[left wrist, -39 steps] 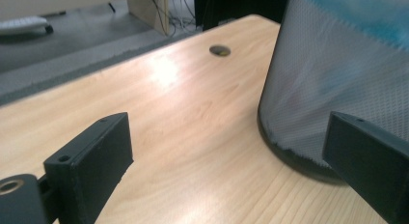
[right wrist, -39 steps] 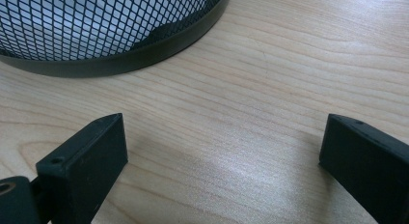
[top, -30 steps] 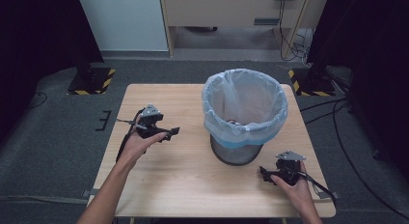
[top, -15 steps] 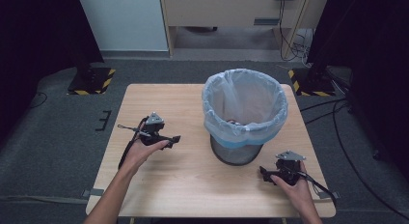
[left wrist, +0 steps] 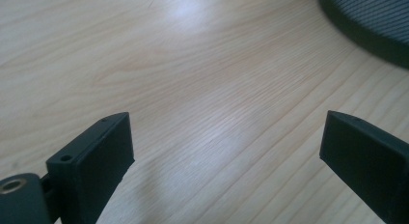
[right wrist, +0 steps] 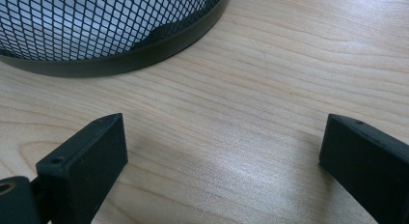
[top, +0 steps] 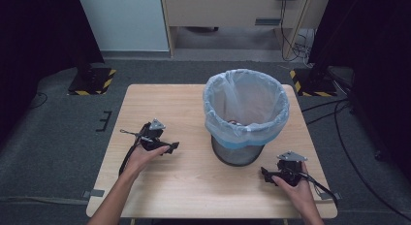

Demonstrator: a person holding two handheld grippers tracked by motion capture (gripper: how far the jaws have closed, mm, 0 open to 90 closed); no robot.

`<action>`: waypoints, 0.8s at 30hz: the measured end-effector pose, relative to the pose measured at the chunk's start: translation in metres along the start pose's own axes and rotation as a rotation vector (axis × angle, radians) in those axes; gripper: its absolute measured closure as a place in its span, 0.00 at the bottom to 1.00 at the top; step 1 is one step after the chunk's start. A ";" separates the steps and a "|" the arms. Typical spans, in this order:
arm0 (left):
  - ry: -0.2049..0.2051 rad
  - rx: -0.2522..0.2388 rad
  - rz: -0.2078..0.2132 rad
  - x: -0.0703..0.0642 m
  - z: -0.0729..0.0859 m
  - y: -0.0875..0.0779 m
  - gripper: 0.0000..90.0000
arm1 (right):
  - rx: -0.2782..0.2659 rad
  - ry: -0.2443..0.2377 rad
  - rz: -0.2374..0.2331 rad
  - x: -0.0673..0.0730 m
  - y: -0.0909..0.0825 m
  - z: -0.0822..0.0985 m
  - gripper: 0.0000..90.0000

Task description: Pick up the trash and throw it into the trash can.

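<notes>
A black mesh waste bin with a pale blue plastic liner stands right of centre on the wooden table. Something small and reddish lies inside it, too dim to identify. My left gripper rests low over the table to the left of the bin, pointing toward it, open and empty. In the left gripper view its jaws stand wide apart over bare wood, with the bin's base at the top right. My right gripper sits at the bin's near right, open and empty. Its own view shows the mesh wall close ahead.
Two stand bases with yellow-black tape sit on the grey floor beyond the table, at the back left and back right. Cables trail across the floor on the right. A wooden cabinet stands at the back.
My left gripper has come down and a little nearer the person, settling close to the tabletop. The right gripper and the bin have stayed put.
</notes>
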State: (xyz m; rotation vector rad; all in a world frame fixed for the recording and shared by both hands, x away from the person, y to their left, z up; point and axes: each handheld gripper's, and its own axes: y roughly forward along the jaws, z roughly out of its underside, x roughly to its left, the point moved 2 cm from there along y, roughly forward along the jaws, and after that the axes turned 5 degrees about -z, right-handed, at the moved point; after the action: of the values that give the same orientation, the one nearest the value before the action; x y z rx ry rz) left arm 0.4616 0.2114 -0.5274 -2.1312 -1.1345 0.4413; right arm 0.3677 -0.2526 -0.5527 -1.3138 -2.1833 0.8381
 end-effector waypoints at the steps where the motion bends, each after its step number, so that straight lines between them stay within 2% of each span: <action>1: -0.006 0.007 -0.006 0.001 0.002 0.001 0.04 | 0.000 0.000 0.000 0.000 0.000 0.000 0.03; 5: -0.002 0.039 -0.048 0.004 0.012 0.004 0.04 | 0.000 0.000 0.000 0.000 0.000 0.000 0.03; 8: -0.004 0.043 -0.075 0.005 0.018 0.005 0.04 | 0.000 0.000 0.000 0.000 0.000 0.000 0.03; 11: -0.003 0.053 -0.082 0.006 0.022 0.006 0.04 | 0.000 0.000 0.001 0.000 0.000 0.000 0.03; 19: -0.027 0.020 -0.086 0.006 0.026 0.007 0.03 | 0.001 0.001 0.001 0.000 0.000 0.000 0.03; 24: -0.037 0.025 -0.104 0.005 0.027 0.006 0.01 | 0.001 0.000 0.002 0.000 0.000 0.000 0.03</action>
State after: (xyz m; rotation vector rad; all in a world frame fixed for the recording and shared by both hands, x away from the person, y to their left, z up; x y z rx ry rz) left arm 0.4525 0.2240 -0.5513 -2.0398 -1.2479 0.4459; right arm 0.3677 -0.2527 -0.5528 -1.3153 -2.1817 0.8391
